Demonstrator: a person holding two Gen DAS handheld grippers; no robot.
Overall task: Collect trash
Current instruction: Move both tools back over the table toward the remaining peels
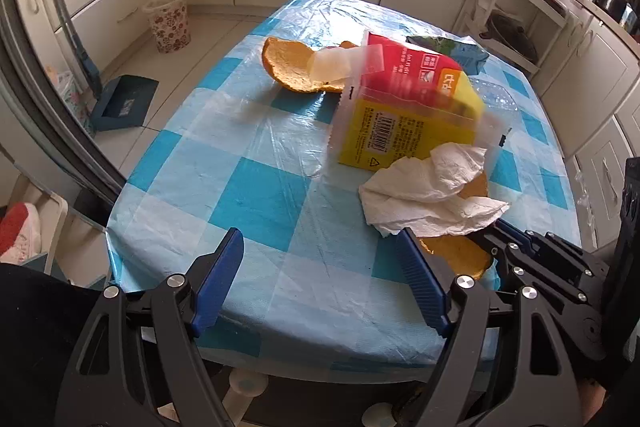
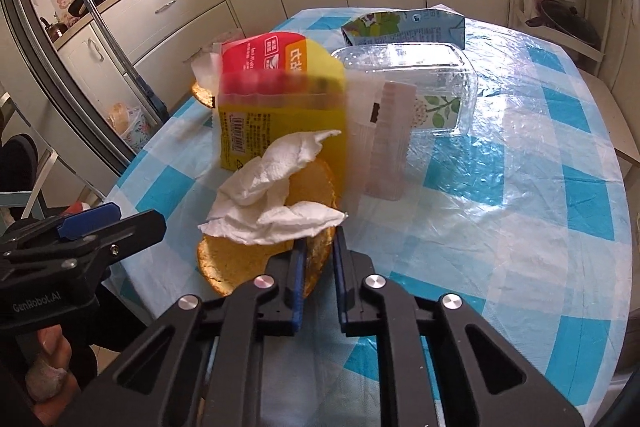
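While the right gripper (image 2: 318,251) pinches the edge of the near orange peel (image 2: 248,259) between its nearly closed fingers, the sensible course is probably to lift straight and slowly, because a crumpled tissue (image 2: 272,195) lies on that peel and could slide off. The left gripper (image 1: 320,267) hangs over the bare near part of the bench (image 1: 248,195) with its fingers spread wide and nothing between them; it looks free to take the tissue. A flowered bin (image 1: 168,21) stands on the floor well apart, beyond the bench's far left corner.

The peel is a broad, curved piece, pale and pithy on its upper face, lying near the bench's front edge and just beside a yellow and red packet (image 2: 276,99), which is blurred. A second peel (image 1: 292,67) lies behind the packet, beside a clear plastic tray (image 2: 420,87) and a blue carton (image 2: 420,27).
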